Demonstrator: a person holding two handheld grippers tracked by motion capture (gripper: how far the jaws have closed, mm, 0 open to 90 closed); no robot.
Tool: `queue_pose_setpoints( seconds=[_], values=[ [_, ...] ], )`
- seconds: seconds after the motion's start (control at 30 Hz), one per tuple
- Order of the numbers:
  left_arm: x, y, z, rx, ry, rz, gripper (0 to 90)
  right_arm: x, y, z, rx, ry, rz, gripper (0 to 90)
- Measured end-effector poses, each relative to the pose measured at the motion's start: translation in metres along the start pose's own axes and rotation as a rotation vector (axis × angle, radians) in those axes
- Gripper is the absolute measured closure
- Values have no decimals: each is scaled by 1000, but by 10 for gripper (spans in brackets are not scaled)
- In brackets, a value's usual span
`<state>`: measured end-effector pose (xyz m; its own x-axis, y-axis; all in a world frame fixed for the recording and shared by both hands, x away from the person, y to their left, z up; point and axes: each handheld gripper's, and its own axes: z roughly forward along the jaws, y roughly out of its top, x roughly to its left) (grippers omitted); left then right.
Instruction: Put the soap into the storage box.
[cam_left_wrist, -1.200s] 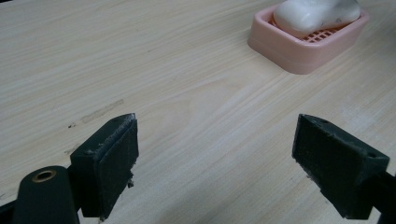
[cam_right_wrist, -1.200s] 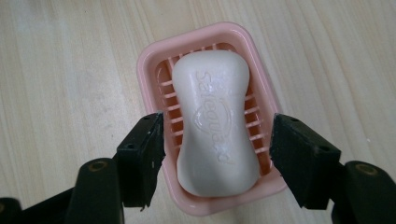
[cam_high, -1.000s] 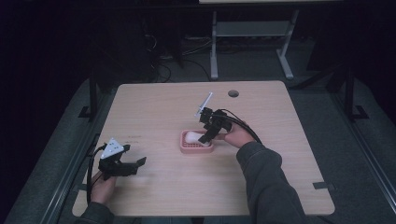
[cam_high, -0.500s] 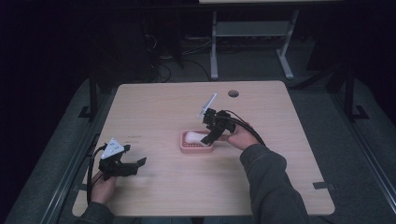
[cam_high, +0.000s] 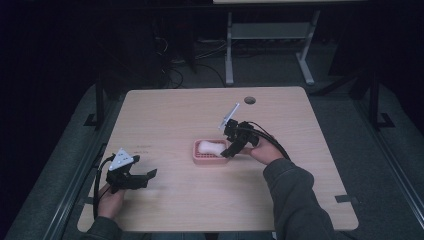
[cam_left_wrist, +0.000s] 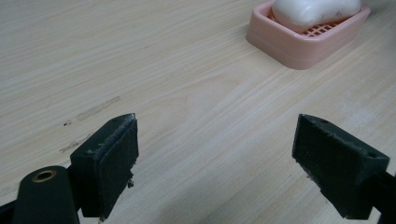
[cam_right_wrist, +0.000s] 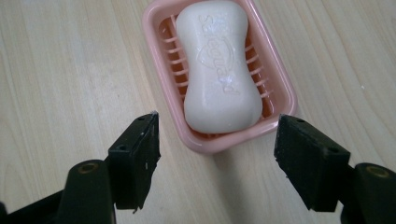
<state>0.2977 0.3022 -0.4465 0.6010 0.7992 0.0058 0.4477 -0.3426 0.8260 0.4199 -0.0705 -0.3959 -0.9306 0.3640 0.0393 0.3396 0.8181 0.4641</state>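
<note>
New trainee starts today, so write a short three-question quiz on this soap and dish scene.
1. True or false: the white soap bar lies in the pink soap dish.
2. Which gripper is beside the dish: A) left gripper B) right gripper?
3. What stands between the right gripper's jaws in the right gripper view, and do the pads press on it?

Key
1. True.
2. B; the left gripper rests apart, near the table's front left corner.
3. The near end of the dish with the soap; the pads do not press on it. The jaws have just been opening and stand clear at either side.
</note>
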Motion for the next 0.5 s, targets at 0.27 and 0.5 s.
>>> queue_pose_setpoints(
  seconds=[0.27,0.5],
  values=[
    [0,0,0,0,0,-1,139,1,-10,-4,-9,-2,6,299],
    [0,0,0,0,1,0,139,3,-15,-9,3,-3,14,288]
  ],
)
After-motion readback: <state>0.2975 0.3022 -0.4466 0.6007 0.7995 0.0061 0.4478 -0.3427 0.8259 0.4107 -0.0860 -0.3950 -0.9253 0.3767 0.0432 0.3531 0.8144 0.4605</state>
